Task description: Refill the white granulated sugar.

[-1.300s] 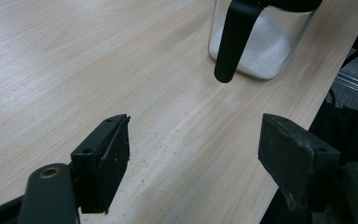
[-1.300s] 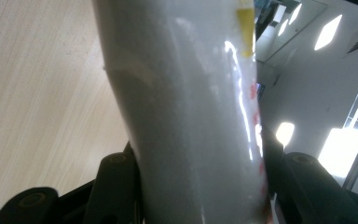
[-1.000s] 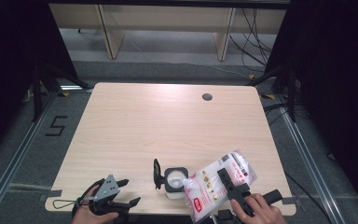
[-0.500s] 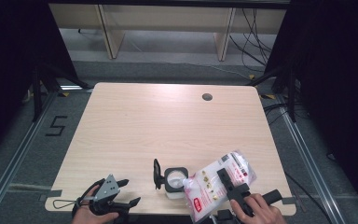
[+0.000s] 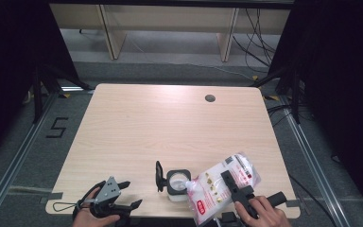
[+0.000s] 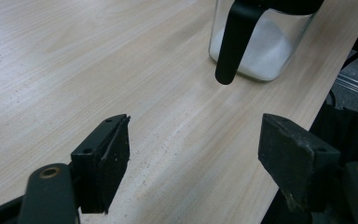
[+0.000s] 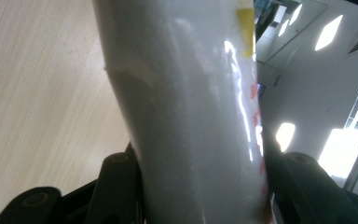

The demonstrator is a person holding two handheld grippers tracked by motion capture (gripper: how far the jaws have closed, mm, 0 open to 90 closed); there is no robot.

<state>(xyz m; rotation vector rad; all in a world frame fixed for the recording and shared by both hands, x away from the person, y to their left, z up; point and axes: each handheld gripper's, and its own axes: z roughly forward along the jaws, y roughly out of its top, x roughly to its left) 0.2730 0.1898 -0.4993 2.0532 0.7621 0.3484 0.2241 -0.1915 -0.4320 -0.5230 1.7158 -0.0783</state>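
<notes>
We kept the right fingers (image 5: 228,181) clamped on the tilted pouch (image 5: 217,187), its corner over the jar (image 5: 176,183), unmoved, pouring continuing; left fingers (image 5: 131,195) stood wide, empty.

Lab recording bay, black curtains (image 5: 9,71), floor rails (image 5: 9,175) (taped "5")

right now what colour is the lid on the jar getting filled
Black; the lid hangs open beside the jar, clearest in the high view.

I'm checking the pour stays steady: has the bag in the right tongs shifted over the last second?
No. In the high view the bag keeps its place against the jar and the table's near edge.
</notes>
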